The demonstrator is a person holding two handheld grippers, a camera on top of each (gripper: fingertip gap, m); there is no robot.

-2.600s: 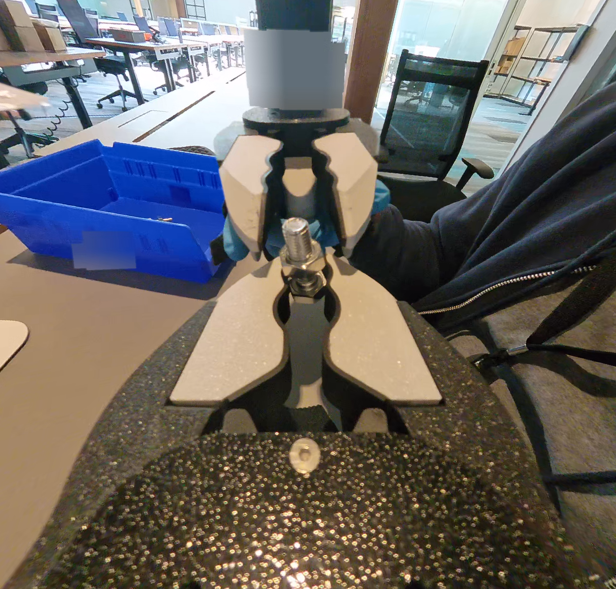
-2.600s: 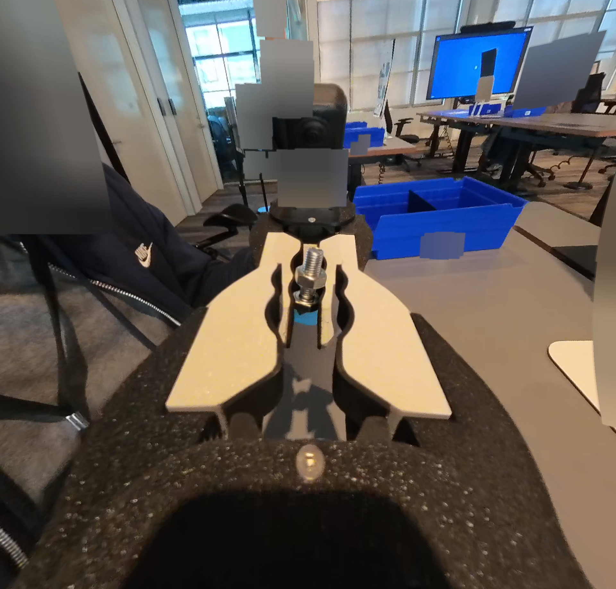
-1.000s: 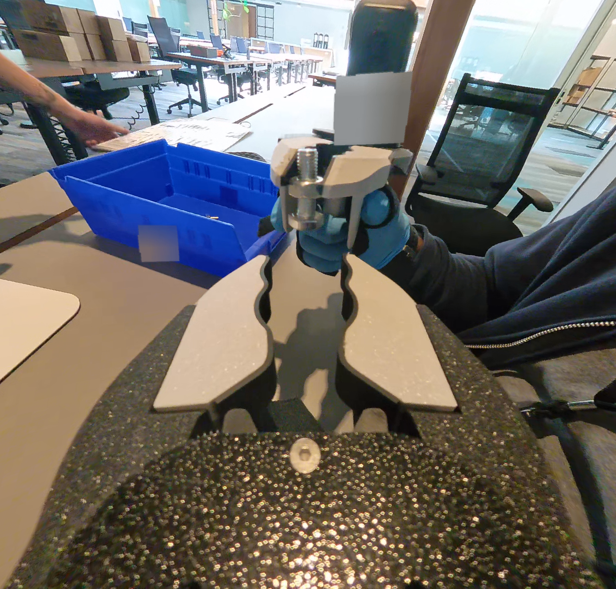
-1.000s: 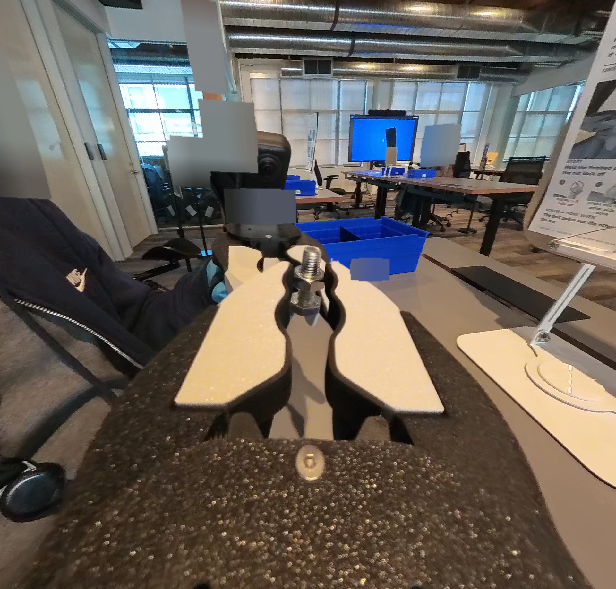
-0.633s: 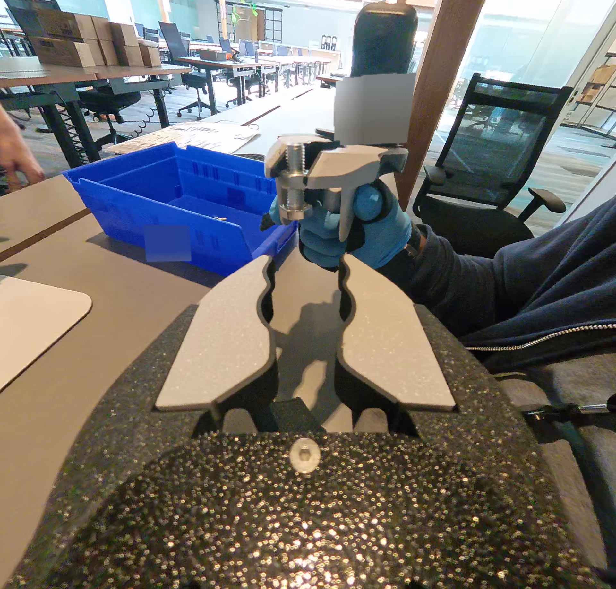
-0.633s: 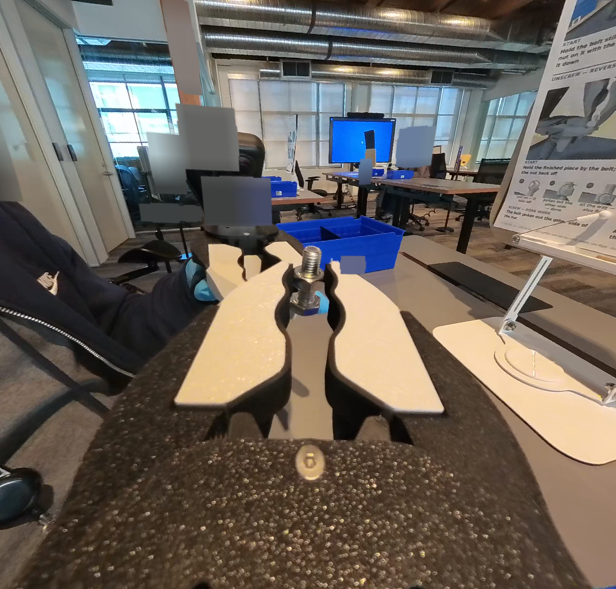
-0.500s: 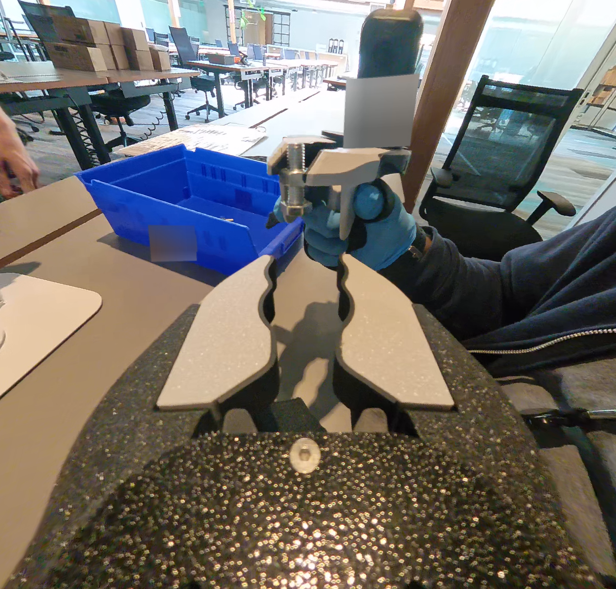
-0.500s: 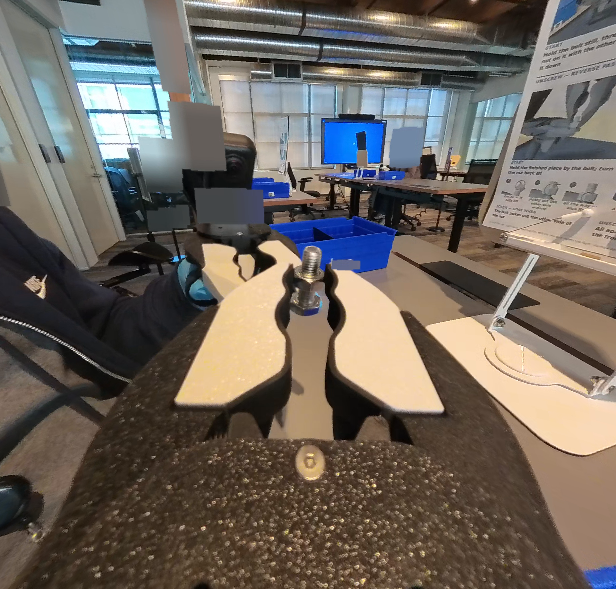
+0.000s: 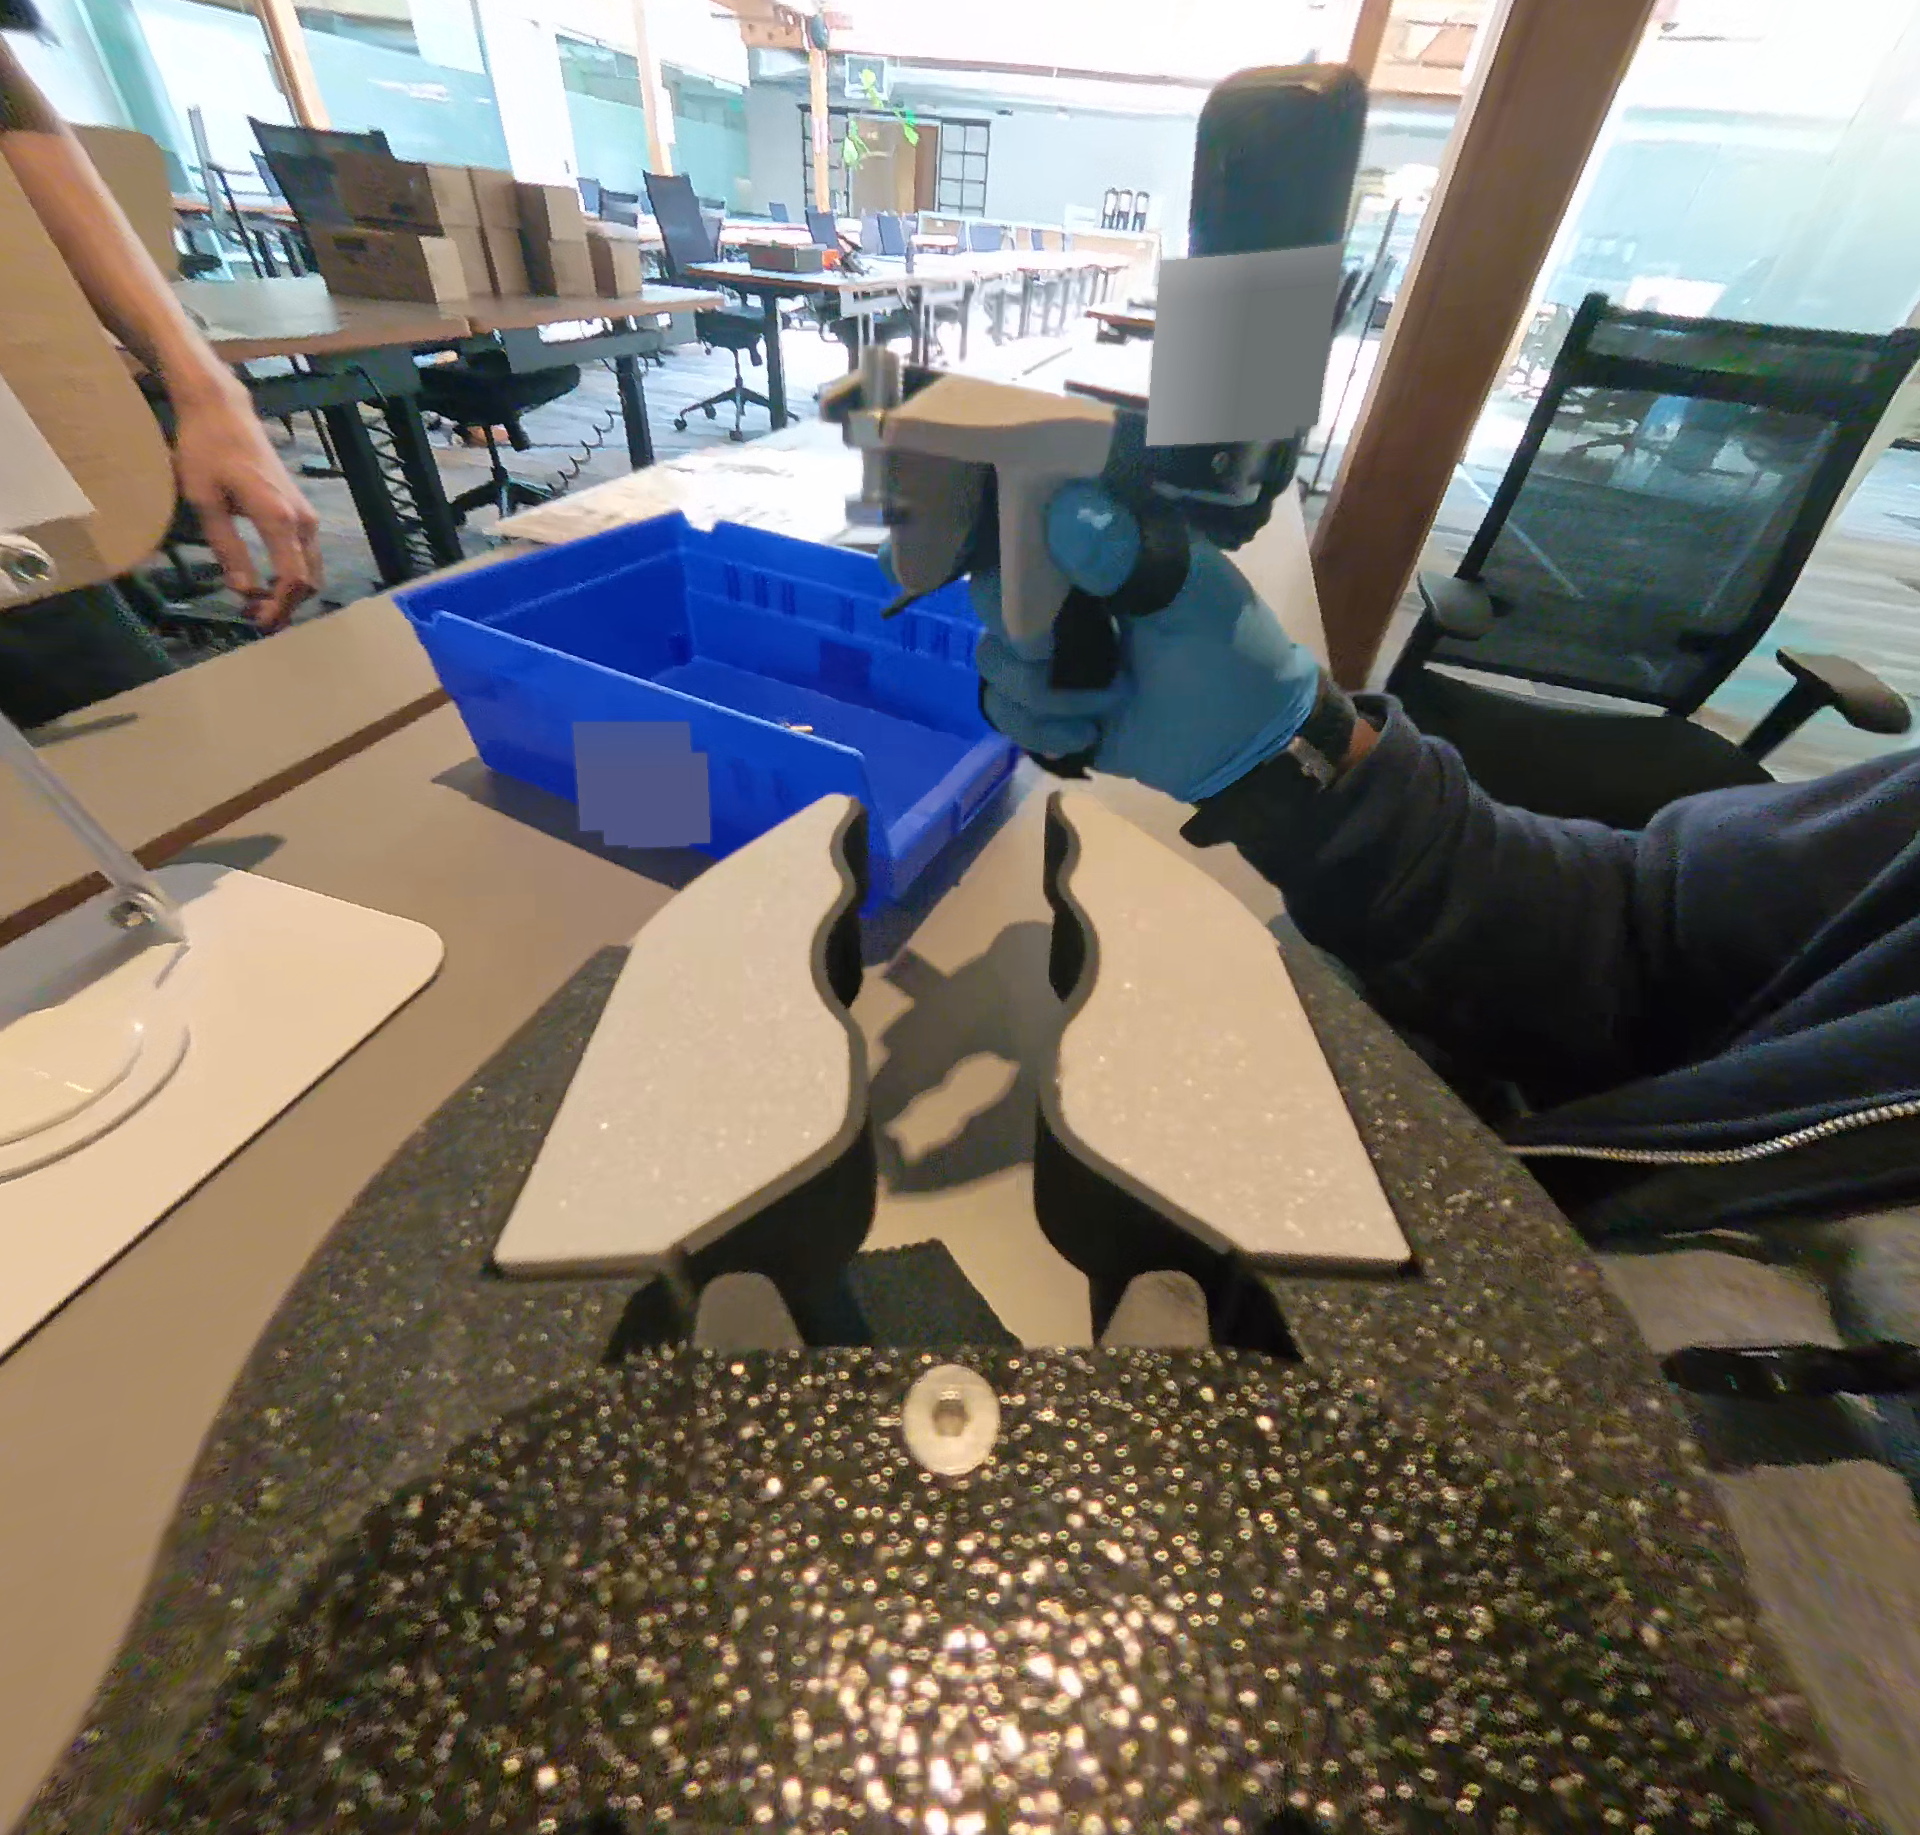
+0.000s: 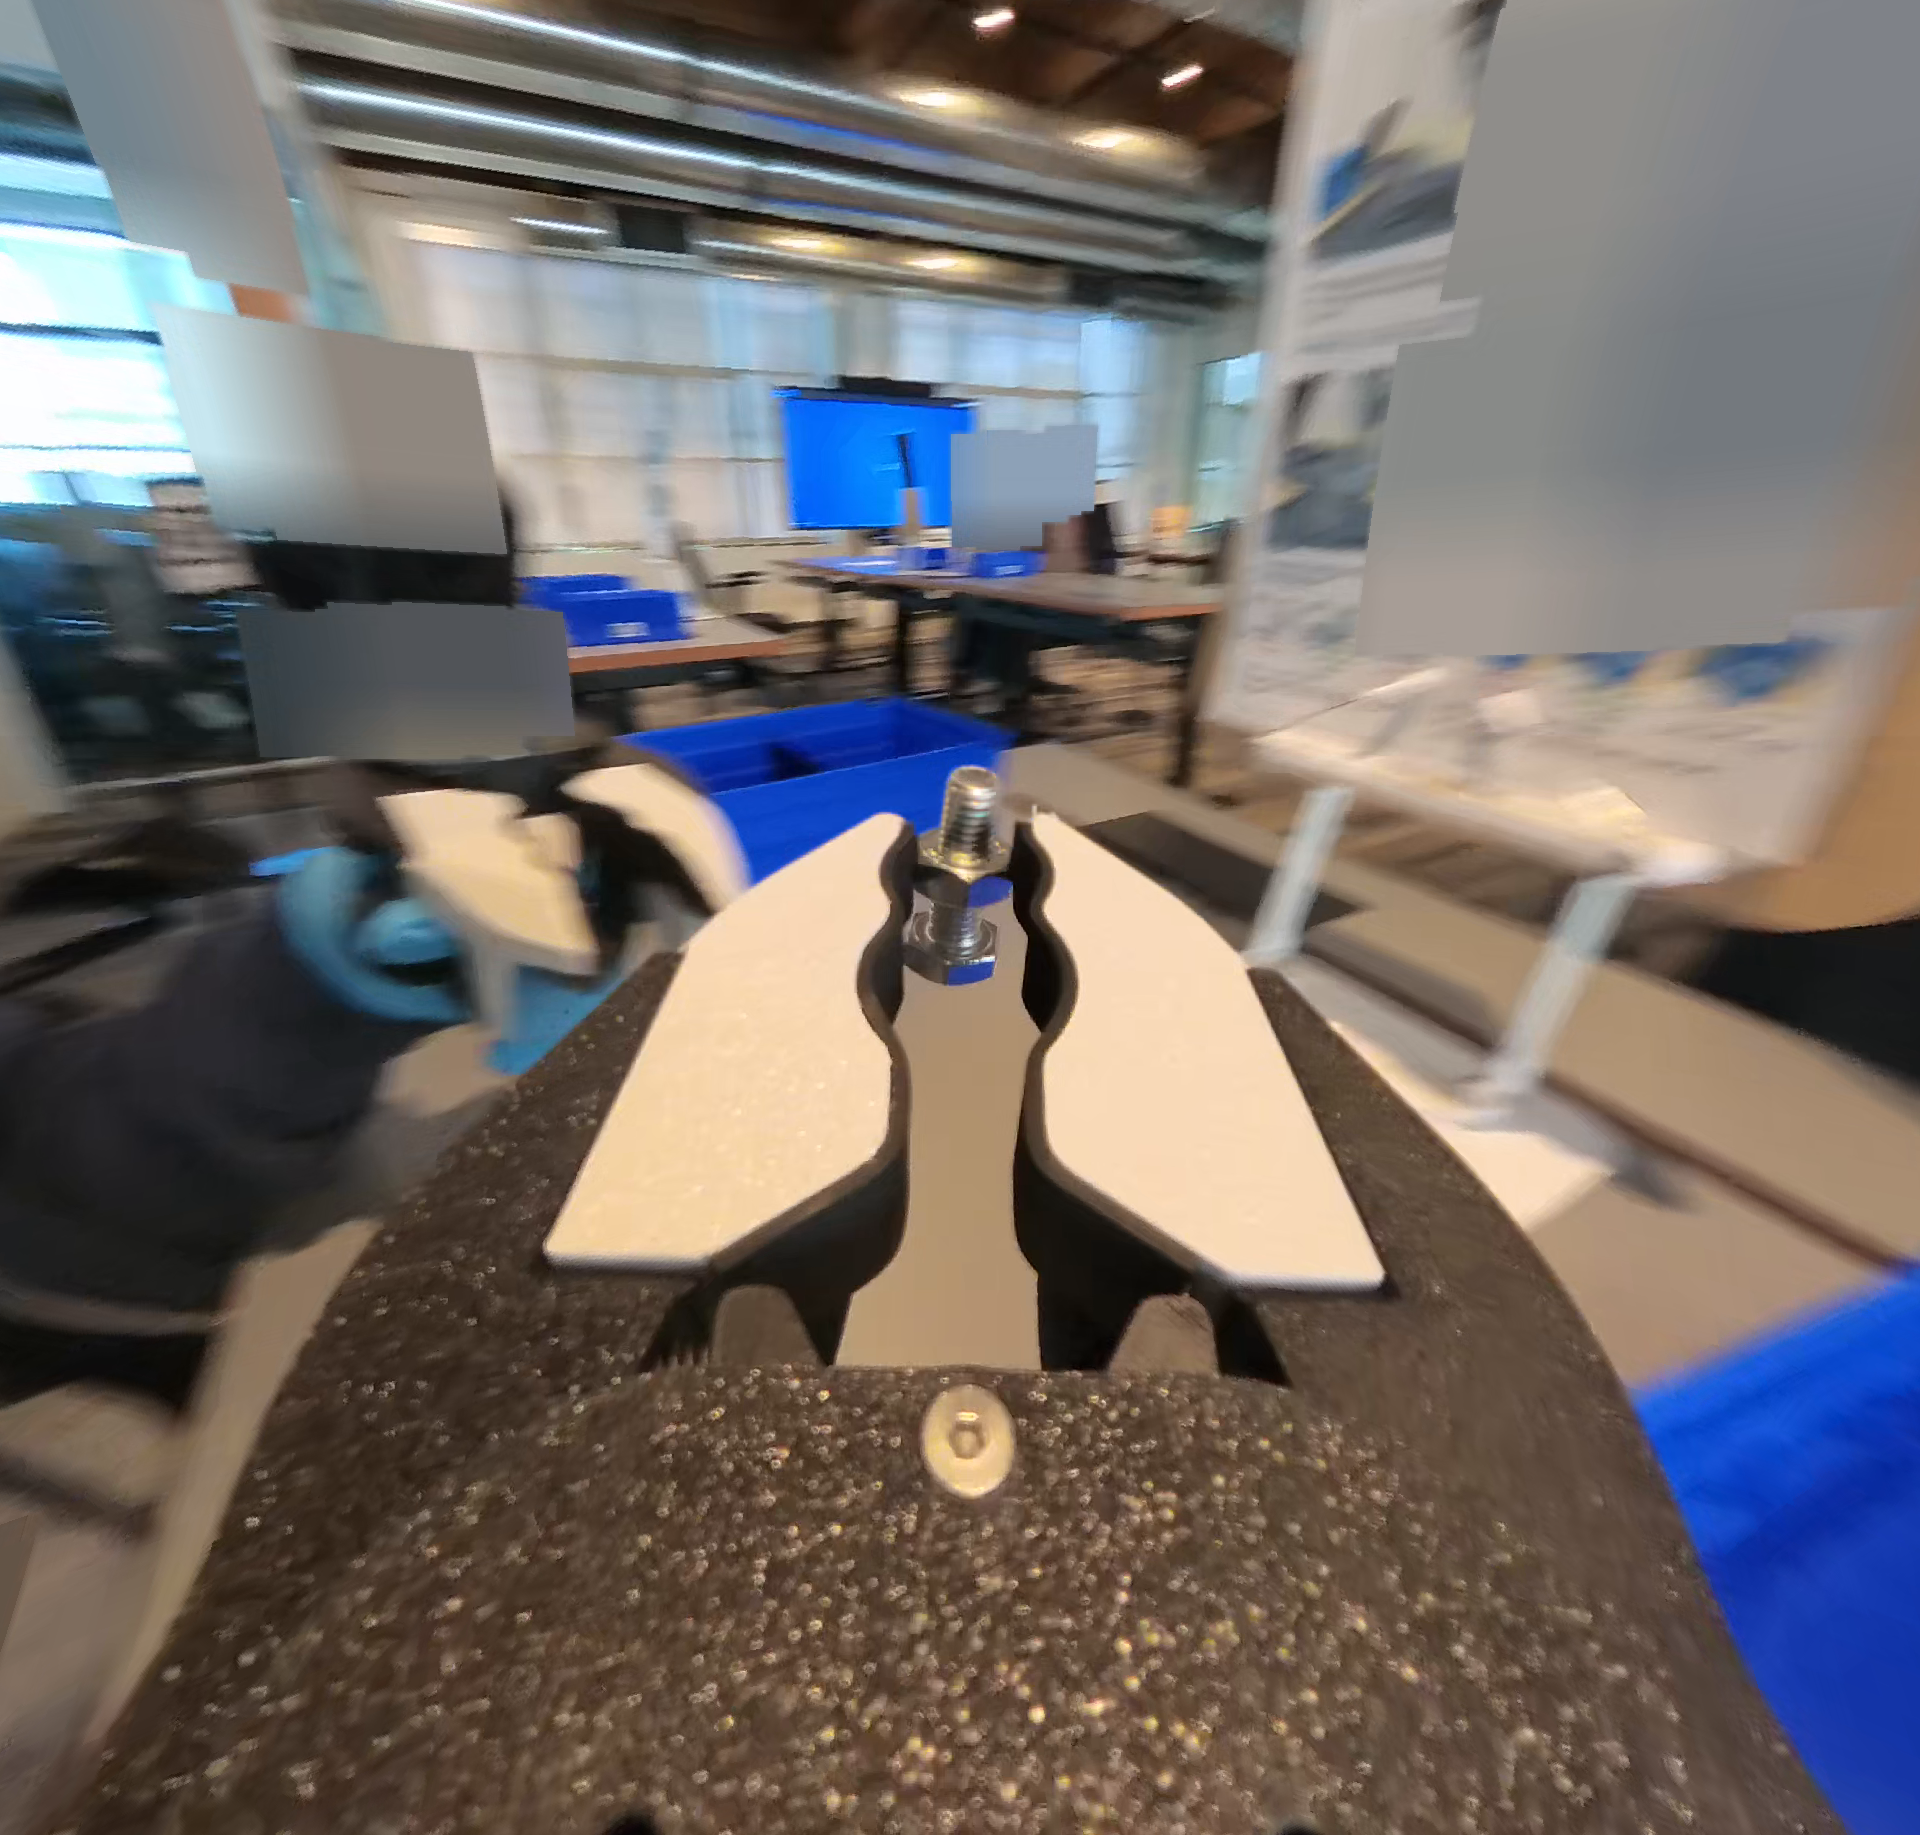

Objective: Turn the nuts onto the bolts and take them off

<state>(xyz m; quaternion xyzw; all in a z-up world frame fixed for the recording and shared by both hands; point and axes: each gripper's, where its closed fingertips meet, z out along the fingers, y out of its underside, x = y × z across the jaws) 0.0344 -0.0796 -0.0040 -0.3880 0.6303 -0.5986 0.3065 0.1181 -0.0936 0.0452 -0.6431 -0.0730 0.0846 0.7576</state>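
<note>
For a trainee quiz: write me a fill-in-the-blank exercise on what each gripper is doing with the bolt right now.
1. The bolt is gripped by the ____ gripper.
2. The left gripper holds ____.
3. The bin beyond the left gripper is ____ in colour.
4. The nut sits ____ the bolt's threads.

Missing words: right; nothing; blue; on

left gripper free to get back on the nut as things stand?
Probably yes. The left gripper is open and holds nothing, and the nut sits on the bolt clamped upright in the right gripper, threaded end up. Open air lies between them; the blue bin sits lower, off to the side.
</note>
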